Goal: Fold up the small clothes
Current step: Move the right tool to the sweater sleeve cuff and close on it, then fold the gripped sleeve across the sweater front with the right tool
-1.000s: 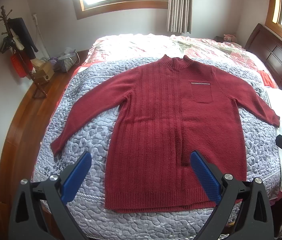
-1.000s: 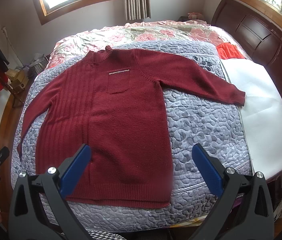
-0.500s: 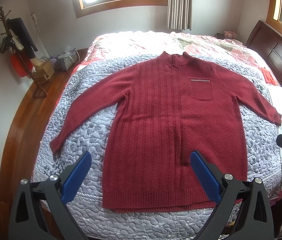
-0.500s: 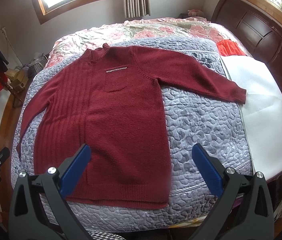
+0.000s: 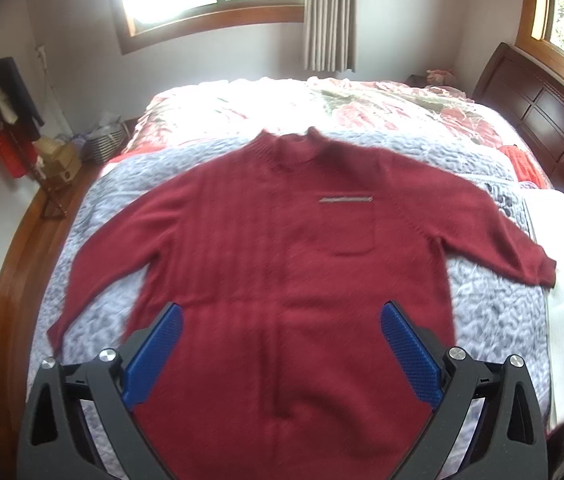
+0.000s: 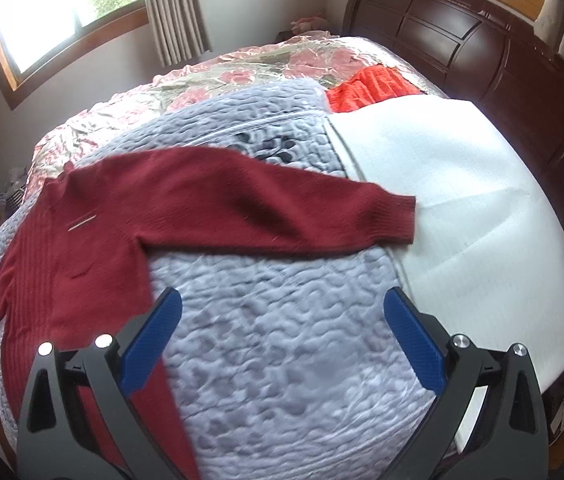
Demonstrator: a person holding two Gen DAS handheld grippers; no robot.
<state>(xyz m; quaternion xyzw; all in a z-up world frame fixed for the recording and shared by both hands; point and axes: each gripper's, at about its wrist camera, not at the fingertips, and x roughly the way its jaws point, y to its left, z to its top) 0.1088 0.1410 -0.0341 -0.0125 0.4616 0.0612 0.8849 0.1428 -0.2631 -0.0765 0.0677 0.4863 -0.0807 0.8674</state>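
Across the frame's middle, blurred red sweater (image 5: pixel 282 280) flat on quilted bed (image 6: pixel 282 340), hem cut off below, right view alone showing orange cloth (image 6: pixel 370 88), left gripper (image 5: pixel 279 352) and right gripper (image 6: pixel 282 344) jaws both spread, empty.

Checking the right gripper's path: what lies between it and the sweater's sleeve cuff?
Only bare grey quilt, seen in the right wrist view, separates the open right gripper from the red sweater sleeve cuff.

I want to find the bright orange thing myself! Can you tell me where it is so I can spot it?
Look at the big bed with the dark wooden headboard. Near the headboard, the orange cloth lies on the flowered cover, just beyond the white sheet. It is much brighter than the dark red sweater spread flat on the grey quilt, and it is crumpled.
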